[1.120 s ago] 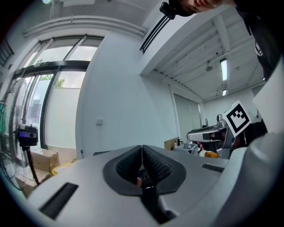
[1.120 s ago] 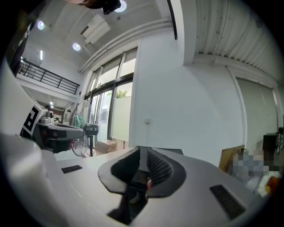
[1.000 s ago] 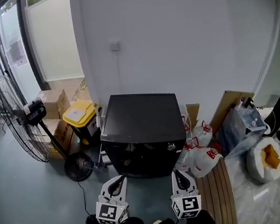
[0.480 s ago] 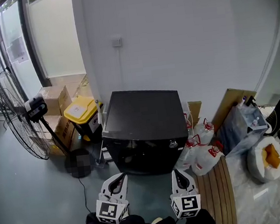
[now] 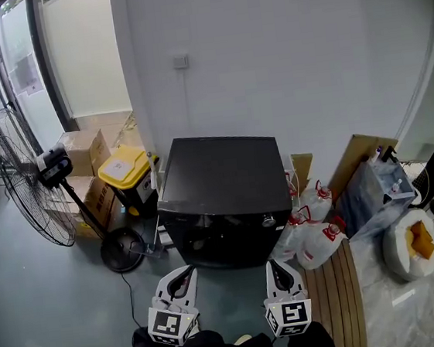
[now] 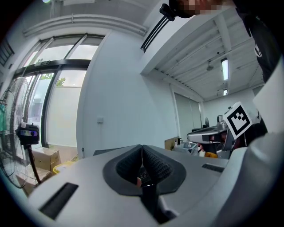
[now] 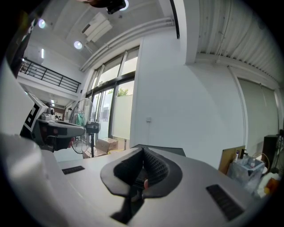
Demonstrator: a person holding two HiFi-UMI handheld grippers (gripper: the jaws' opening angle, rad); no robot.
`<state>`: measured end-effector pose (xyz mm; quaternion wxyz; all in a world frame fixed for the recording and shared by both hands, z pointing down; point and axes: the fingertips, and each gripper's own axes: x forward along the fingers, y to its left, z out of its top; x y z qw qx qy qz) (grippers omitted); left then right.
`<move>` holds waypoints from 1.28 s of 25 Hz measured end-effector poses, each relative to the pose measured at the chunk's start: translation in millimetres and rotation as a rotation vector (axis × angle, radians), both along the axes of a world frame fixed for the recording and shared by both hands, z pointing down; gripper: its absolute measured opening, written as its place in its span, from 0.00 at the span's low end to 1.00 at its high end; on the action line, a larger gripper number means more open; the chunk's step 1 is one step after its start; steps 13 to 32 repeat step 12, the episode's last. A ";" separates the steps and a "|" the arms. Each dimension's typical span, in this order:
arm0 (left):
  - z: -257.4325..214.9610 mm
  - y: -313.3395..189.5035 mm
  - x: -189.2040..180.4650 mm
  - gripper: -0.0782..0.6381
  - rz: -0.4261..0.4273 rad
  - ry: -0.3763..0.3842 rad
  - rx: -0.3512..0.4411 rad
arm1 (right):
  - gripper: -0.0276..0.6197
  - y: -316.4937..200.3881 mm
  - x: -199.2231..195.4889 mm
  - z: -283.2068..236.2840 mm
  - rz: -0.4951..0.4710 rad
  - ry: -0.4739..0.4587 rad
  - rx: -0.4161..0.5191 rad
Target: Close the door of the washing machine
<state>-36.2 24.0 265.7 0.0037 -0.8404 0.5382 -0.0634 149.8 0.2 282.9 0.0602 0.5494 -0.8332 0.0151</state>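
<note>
While the washing machine (image 5: 224, 199) stands against the wall with no door visibly swung out, you hold the left gripper (image 5: 186, 273) and the right gripper (image 5: 278, 266) near its front, both pressed together and empty. Verify that the door is latched before pushing.

The head camera is looking steeply down on the washing machine (image 5: 222, 184) from just behind. Both gripper cameras are riding low, looking level at the white wall (image 6: 115, 97), sharing the fan (image 7: 91, 127).
</note>
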 end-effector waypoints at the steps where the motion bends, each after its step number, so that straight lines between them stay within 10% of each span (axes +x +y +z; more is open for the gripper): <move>1: 0.3 -0.1 -0.1 0.15 0.001 0.000 -0.001 | 0.07 0.2 -0.3 0.2 0.000 0.000 0.000; 32: -0.4 -5.1 4.4 0.15 -0.006 -0.001 -0.006 | 0.07 -6.3 4.0 -1.5 -0.005 0.000 -0.003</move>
